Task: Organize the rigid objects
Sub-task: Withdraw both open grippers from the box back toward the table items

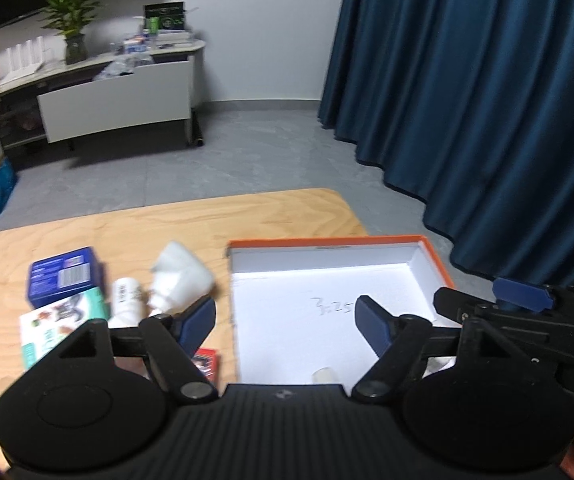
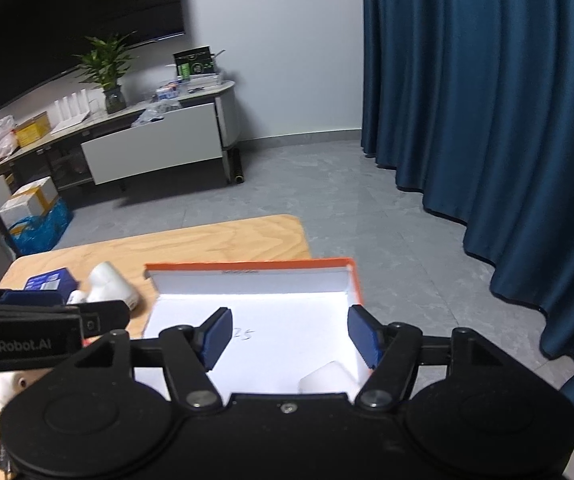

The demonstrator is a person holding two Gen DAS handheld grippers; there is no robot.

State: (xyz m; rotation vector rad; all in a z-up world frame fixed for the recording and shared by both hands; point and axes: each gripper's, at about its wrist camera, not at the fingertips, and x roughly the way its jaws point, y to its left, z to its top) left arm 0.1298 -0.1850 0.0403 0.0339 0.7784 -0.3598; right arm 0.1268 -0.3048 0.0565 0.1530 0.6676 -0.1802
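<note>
Over the orange box (image 2: 351,280) with "25" written inside, both the left gripper (image 1: 283,320) and right gripper (image 2: 289,334) are wide open, one marked "GenRobot.AI".

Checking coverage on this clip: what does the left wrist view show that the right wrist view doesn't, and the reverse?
Left wrist only: a green-and-white box and a small red box on the table.
Right wrist only: cardboard boxes on the floor by the cabinet.
Both: the orange-rimmed box, a blue box, a white bottle, both grippers open, left gripper, right gripper.
</note>
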